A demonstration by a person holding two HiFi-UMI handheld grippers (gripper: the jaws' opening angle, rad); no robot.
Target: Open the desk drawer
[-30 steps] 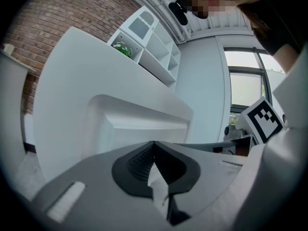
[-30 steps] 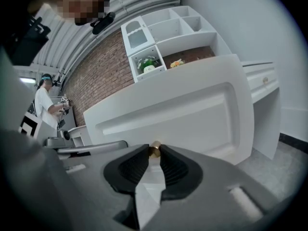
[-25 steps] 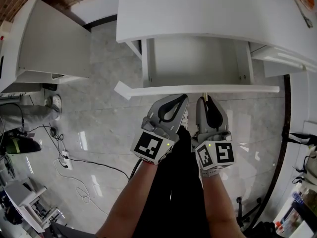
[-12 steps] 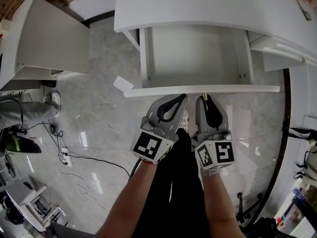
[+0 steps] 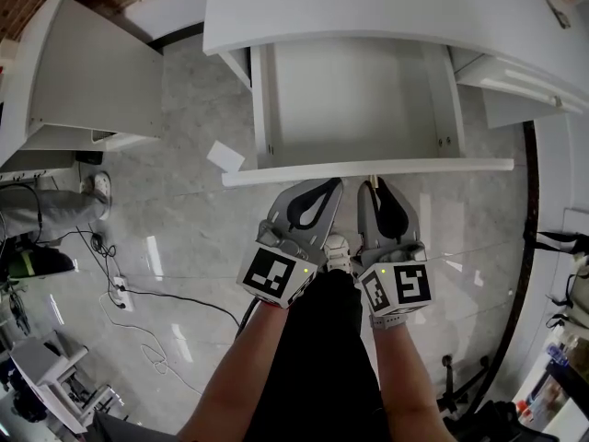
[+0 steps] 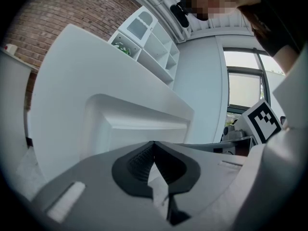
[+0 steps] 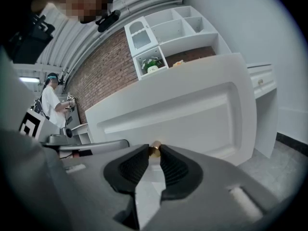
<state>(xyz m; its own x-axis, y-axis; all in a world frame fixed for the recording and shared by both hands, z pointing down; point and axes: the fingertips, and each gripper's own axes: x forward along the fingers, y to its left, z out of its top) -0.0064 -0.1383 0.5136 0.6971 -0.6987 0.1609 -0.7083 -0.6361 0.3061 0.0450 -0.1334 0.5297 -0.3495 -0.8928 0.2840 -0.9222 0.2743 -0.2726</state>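
The white desk (image 5: pixel 368 7) spans the top of the head view, and its drawer (image 5: pixel 350 99) is pulled well out, showing a bare white inside. The drawer front (image 5: pixel 442 166) faces me. My right gripper (image 5: pixel 373 185) is shut on the small brass knob (image 7: pixel 155 149) in the middle of that front; in the right gripper view the knob sits pinched between the dark pads (image 7: pixel 175 167). My left gripper (image 5: pixel 337 185) hovers just left of it, close to the drawer front (image 6: pixel 139 124), jaws shut with nothing between them (image 6: pixel 153 146).
A white cabinet (image 5: pixel 92 72) stands at the left. Cables (image 5: pixel 138 302) and a white paper slip (image 5: pixel 225 157) lie on the marble floor. Another drawer (image 5: pixel 515 99) sticks out at the right. My legs and a shoe (image 5: pixel 338 247) are below the grippers.
The drawer has slid further out of the desk, more of its inside showing. Both grippers have drawn back with the drawer front, the right one still on the knob.
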